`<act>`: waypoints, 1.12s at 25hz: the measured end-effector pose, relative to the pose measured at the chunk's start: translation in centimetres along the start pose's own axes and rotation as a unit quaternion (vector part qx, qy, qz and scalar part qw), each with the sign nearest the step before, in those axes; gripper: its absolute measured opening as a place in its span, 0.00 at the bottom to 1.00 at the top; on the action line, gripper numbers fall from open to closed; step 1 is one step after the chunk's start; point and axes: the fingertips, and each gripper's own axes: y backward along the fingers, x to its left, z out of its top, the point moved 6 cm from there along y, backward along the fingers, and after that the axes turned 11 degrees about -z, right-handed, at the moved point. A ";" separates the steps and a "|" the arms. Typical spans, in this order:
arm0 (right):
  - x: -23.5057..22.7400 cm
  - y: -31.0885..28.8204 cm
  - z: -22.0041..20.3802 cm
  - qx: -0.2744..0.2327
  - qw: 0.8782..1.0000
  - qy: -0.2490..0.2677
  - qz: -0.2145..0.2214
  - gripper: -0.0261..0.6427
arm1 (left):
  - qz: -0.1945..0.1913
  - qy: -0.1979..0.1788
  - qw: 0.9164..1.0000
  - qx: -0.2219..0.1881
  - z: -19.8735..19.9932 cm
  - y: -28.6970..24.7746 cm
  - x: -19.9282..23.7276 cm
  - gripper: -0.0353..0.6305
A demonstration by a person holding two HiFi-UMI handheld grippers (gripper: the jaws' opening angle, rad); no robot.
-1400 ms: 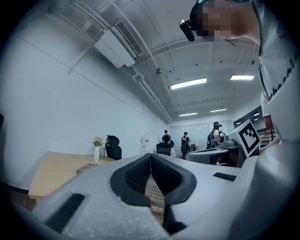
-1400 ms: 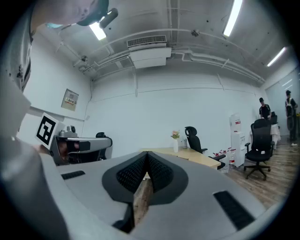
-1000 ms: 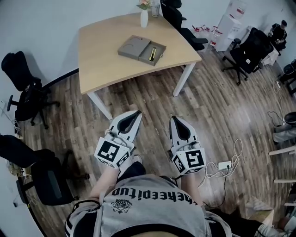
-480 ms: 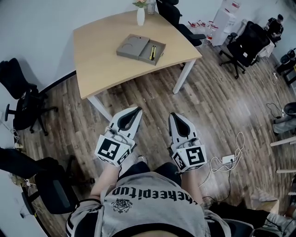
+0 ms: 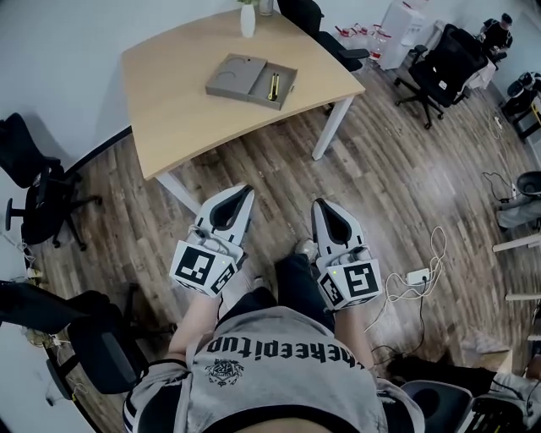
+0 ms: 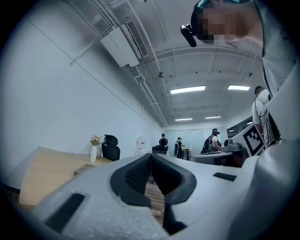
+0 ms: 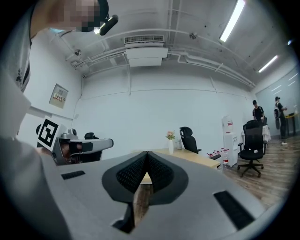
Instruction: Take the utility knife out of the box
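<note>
The left claw [image 5: 243, 193] and right claw [image 5: 322, 205], both clenched on nothing, hang over the wood-plank floor [image 5: 389, 169] well short of the light wooden tabletop [image 5: 169, 118], so everything is left to do: the yellow utility knife [image 5: 274, 86] lies in the right compartment of the flat grey open box [image 5: 237, 76] toward the tabletop's far edge, its long axis running from near edge to far edge, blade end too small to tell.

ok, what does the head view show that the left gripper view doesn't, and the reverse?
Head view only: the knife lying inside the box, and the power strip with its cable on the floor. Left gripper view only: ceiling lights, the AC unit, and people standing far off. Both: the table, the vase, the box (only its side in the left gripper view), and the left gripper, fingers closed on nothing.
</note>
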 end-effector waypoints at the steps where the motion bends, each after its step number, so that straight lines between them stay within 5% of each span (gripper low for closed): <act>1: 0.0 -0.3 0.0 0.000 1.000 0.001 0.002 0.05 | 0.002 0.001 1.000 -0.001 0.0 -0.1 0.2 0.08; 15: -1.0 -5.0 0.6 -0.004 1.000 -0.007 0.028 0.05 | 0.019 0.004 1.000 -0.003 0.1 -2.5 2.9 0.08; 28: -6.4 -13.2 1.5 -0.010 0.998 -0.013 0.052 0.05 | 0.038 0.000 0.999 -0.005 -0.2 -10.1 7.7 0.08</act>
